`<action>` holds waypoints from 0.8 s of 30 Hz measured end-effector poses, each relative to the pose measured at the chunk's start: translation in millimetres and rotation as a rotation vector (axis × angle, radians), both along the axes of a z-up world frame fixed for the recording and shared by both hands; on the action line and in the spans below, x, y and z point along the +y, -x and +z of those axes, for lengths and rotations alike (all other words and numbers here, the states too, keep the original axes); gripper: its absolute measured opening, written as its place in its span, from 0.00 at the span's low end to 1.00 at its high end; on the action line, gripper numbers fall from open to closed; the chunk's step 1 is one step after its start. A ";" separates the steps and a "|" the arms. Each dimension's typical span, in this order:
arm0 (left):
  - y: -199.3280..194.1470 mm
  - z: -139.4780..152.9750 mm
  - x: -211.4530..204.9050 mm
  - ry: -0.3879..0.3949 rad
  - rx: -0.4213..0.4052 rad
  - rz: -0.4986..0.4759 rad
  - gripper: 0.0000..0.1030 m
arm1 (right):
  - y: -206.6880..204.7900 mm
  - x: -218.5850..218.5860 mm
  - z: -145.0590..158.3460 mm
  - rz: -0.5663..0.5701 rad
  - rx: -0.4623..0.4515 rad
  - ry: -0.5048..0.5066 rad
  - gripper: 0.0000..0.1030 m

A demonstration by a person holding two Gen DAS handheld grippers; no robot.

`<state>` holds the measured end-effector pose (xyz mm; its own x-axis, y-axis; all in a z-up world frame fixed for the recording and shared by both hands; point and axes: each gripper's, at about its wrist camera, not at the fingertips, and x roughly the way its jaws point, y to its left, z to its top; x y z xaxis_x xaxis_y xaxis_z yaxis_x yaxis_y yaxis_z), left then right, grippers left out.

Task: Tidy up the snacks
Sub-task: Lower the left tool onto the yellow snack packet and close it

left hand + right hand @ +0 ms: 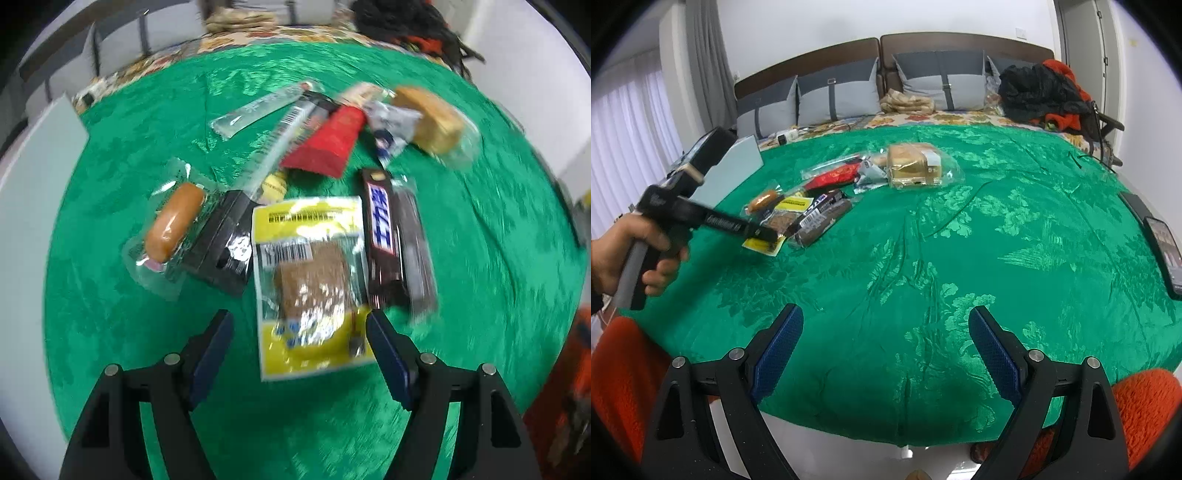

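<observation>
A green bedspread (960, 240) is carrying the snack pile (827, 188) at upper left. The left gripper (299, 325), jaws spread, is straddling the yellow packet (308, 280); closing seems next. The right gripper (886, 328) is hovering released.

The snacks crowd together on the left half of the green bedspread (960, 240), overlapping, with little gap between packets. The yellow packet (310, 280) lies nearest, flanked closely by a chocolate bar (384, 236) and a black wrapper (225, 243), so side access there is tight. The left tongs (299, 328) stand spread at its near end. Broad bare cloth lies before the right tongs (884, 328), with dark phones (1161, 251) along the right edge.
</observation>
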<state>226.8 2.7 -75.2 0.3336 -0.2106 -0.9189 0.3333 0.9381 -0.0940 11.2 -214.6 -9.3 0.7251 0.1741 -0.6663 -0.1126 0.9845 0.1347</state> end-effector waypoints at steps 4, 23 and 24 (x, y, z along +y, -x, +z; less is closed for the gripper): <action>-0.5 -2.4 -3.6 0.012 -0.020 -0.014 0.67 | 0.8 -1.5 -0.9 -0.003 -0.001 0.002 0.90; 84.6 6.9 41.0 0.062 -0.026 0.063 0.64 | -4.0 5.1 -7.7 0.004 0.034 0.021 0.90; 84.1 9.9 42.0 0.069 -0.039 0.067 0.68 | -3.8 4.5 -7.5 0.001 0.033 0.019 0.90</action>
<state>142.7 44.8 -65.4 0.3846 -0.2493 -0.8888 0.2748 0.9501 -0.1476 14.9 -210.1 -16.8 0.7023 0.1619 -0.6932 -0.1093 0.9868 0.1198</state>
